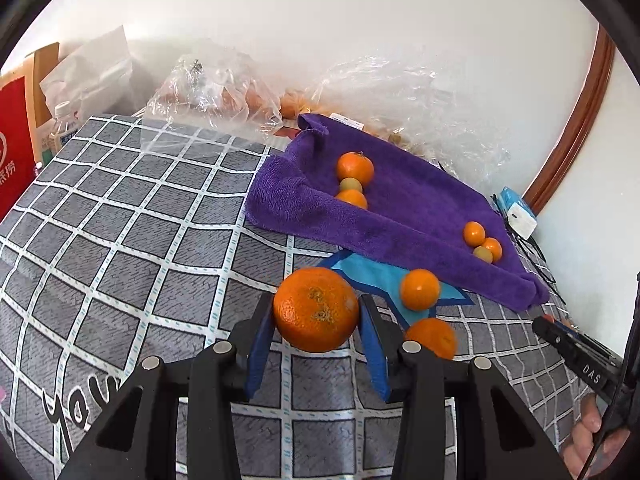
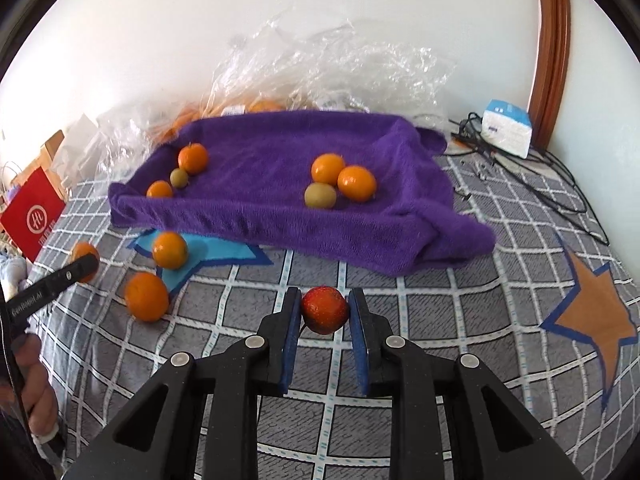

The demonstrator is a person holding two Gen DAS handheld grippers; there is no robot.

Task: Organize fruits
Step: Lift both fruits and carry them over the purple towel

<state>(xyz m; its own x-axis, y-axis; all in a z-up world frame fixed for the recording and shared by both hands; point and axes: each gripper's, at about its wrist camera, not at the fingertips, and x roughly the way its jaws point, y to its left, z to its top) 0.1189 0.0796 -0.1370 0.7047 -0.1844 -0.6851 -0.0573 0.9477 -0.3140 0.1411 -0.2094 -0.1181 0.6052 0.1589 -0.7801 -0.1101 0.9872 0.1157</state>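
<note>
i see the purple towel (image 2: 280, 208) bunched up on the grey checked bedcover (image 2: 400, 360), two clusters of oranges and greenish fruits sitting in its hollow. in front of the towel, my left gripper (image 1: 316, 316) is clamped on a big orange (image 1: 316, 314) with rough brown scars on its skin. my right gripper (image 2: 324, 310) pinches a small red fruit (image 2: 324, 309), glossy and speckled, lifted just in front of the towel's near edge.
</note>
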